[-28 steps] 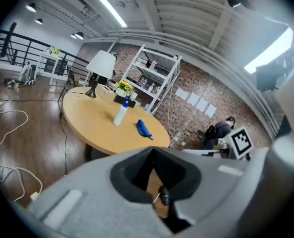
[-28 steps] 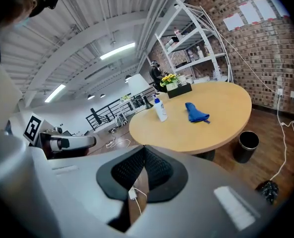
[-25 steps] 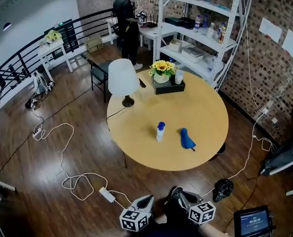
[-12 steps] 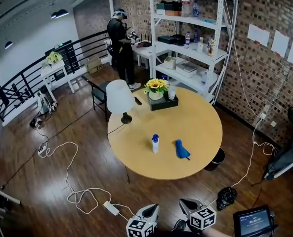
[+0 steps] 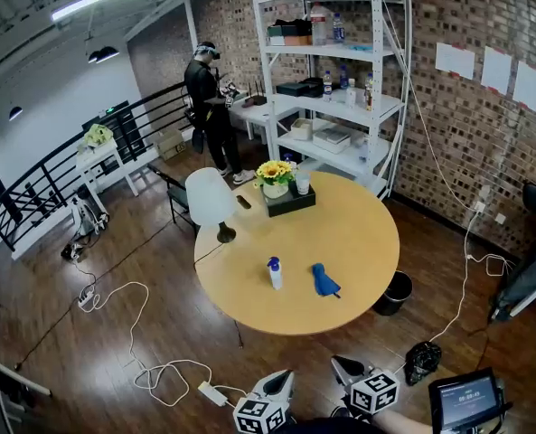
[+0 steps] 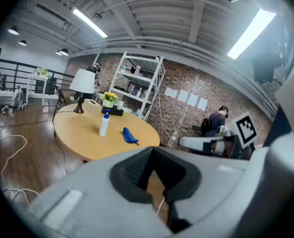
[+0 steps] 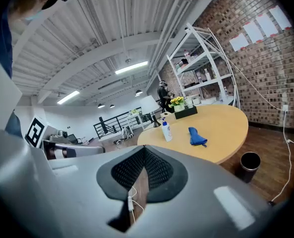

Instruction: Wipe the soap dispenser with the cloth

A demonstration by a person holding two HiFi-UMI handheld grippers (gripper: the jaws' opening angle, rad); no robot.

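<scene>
Lying crumpled on round wooden table point(image 5: 349, 233): blue cloth point(image 5: 324, 280)

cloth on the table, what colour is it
Blue. The cloth lies on the round table beside the soap dispenser; the right gripper view shows it best.

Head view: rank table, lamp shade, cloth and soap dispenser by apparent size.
1. table, by far the largest
2. lamp shade
3. cloth and soap dispenser: these look about alike. The cloth is wider and the dispenser is slimmer, so they are too close to rank.
</scene>
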